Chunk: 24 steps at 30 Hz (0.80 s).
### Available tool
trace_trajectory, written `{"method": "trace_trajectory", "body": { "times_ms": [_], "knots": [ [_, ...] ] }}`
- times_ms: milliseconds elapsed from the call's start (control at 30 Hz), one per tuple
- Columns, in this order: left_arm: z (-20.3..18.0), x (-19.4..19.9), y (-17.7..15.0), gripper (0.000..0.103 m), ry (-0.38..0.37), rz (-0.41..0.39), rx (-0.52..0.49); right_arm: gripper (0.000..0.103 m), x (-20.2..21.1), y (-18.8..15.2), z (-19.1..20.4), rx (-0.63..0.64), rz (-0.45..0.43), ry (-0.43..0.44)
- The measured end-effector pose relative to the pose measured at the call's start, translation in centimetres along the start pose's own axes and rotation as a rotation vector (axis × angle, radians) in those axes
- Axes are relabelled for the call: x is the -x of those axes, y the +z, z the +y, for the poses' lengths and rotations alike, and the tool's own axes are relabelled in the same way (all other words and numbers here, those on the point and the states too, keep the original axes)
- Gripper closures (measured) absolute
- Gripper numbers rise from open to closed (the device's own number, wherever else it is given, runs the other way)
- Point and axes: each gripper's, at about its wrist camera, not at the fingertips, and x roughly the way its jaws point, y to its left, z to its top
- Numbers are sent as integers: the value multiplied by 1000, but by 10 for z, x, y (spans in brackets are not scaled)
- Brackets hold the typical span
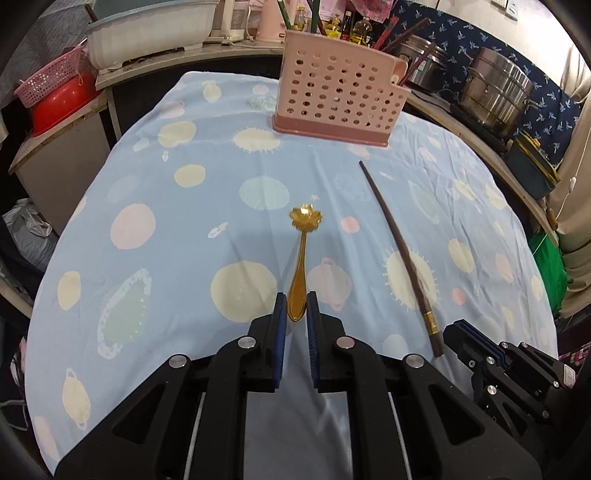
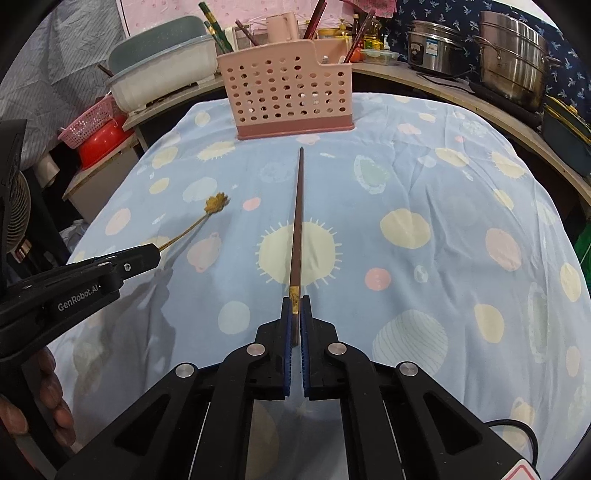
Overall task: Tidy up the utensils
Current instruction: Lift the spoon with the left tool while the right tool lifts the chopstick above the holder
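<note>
A gold spoon with a flower-shaped bowl lies along the blue patterned cloth, and my left gripper is shut on the end of its handle. To its right lies a dark brown chopstick with a gold band. My right gripper is shut on that chopstick at the banded end, its tip pointing at the pink perforated utensil holder. The spoon and the left gripper show at the left of the right wrist view. The holder stands at the far side of the cloth.
Several chopsticks stand in the holder. Behind the table sit a white tub, a red bowl under a pink basket, bottles and steel pots. A hand grips the left tool. A fan stands at the left edge.
</note>
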Motion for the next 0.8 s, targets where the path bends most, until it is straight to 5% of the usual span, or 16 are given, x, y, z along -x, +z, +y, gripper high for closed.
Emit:
{"method": "trace_trajectory", "body": {
  "times_ms": [367,667,800],
  "knots": [
    [3,30,23,93,-4,-79,18,99,-1,3,-3,-25,28,47],
    [1,27,22,93,-3,-64,20,95,-14,-1,8,23,53,24],
    [2,25,19,93,-3,-54,17,102,-13,-2,9,36,46,15]
  ]
}}
